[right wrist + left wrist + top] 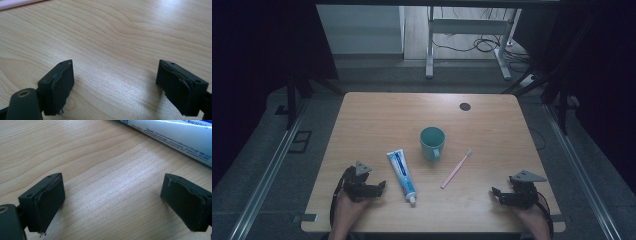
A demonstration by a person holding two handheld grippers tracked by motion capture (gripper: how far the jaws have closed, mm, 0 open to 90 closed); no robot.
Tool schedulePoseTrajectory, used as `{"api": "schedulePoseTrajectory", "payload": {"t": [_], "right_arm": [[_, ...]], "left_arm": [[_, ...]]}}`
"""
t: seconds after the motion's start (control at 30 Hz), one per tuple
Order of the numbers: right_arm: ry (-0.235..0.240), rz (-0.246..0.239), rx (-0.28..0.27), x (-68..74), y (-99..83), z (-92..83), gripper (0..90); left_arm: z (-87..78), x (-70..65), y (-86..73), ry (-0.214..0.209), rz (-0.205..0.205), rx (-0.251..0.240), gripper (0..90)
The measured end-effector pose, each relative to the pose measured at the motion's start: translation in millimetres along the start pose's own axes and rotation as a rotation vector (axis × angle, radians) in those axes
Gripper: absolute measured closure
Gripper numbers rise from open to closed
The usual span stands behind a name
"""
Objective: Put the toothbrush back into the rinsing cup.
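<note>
We hold the left gripper [381, 186] and the right gripper [496, 193] low over the near edge of the table [362, 115], both with jaws wide and nothing between them. Nearest the left gripper lies the toothpaste tube [402, 173], just left of the cup [432, 142]; we judge it light, soft and a bit slick, best pinched across its stiffer cap end. The toothbrush [455, 170], right of the cup, looks light and stiff. The tube's print is too small to read.
</note>
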State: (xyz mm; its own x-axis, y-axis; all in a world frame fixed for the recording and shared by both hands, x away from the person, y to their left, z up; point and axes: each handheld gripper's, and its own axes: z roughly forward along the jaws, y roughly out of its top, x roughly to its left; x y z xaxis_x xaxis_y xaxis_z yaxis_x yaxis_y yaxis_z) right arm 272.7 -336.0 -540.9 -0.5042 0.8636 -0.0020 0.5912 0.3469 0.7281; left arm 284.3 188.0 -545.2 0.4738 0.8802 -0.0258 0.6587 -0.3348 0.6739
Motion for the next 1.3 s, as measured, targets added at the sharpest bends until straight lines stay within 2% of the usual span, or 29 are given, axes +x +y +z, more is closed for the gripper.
{"api": "schedulePoseTrajectory", "payload": {"t": [0.23, 0.57, 0.73, 1.03, 1.3], "right_arm": [[0.000, 0.001, -0.001, 0.2, -0.1, -0.2, 15.5], [-0.001, 0.003, 0.022, 0.0, 3.5, -3.5, 28.5], [0.004, 0.001, 0.041, 0.4, 6.4, -6.4, 36.4], [0.025, -0.010, 0.023, 2.5, 12.2, -12.6, 52.5], [0.066, -0.011, 0.023, 3.5, 15.2, -13.2, 67.6]], "left_arm": [[0.0, 0.0, 0.0, 0.000, 0.000, 0.000, 5.5], [0.0, 0.0, 0.0, 0.000, 0.000, 0.000, 5.5], [0.0, 0.0, 0.0, 0.000, 0.000, 0.000, 5.5], [0.0, -0.1, 0.0, 0.000, -0.001, -0.001, 5.5], [0.0, -0.1, 0.0, 0.000, 0.000, -0.001, 5.5]]}}
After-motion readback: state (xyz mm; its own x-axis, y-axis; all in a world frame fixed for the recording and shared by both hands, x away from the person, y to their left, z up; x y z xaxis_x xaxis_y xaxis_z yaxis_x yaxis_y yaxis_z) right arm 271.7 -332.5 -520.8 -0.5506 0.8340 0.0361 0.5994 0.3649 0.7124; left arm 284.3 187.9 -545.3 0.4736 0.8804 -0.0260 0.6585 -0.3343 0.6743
